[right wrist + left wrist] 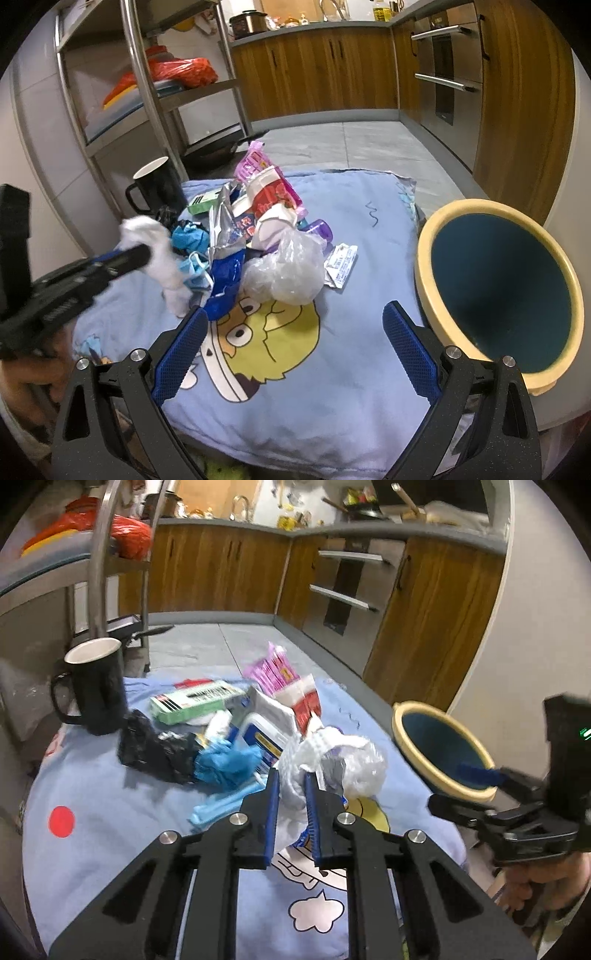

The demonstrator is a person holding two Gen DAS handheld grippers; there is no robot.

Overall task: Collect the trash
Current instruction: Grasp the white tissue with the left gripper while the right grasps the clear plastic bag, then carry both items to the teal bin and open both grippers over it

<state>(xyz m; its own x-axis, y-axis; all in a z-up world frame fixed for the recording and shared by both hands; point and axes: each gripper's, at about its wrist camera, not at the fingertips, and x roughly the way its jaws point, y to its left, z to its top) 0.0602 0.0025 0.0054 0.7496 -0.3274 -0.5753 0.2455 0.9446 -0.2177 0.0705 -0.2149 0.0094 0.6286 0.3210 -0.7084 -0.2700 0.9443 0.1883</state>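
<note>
A heap of trash lies on a blue cartoon-print cloth: a clear plastic bag, a blue foil wrapper, a crumpled blue glove, black plastic, a green box, red-white packets. My left gripper is shut on a crumpled white tissue and holds it lifted above the heap; it also shows in the right wrist view. My right gripper is open and empty, low over the cloth, beside a cream bin with a dark blue inside.
A black mug stands at the cloth's far left. A metal shelf rack with red bags is behind it. Wooden cabinets and an oven line the far wall. A small white sachet lies right of the heap.
</note>
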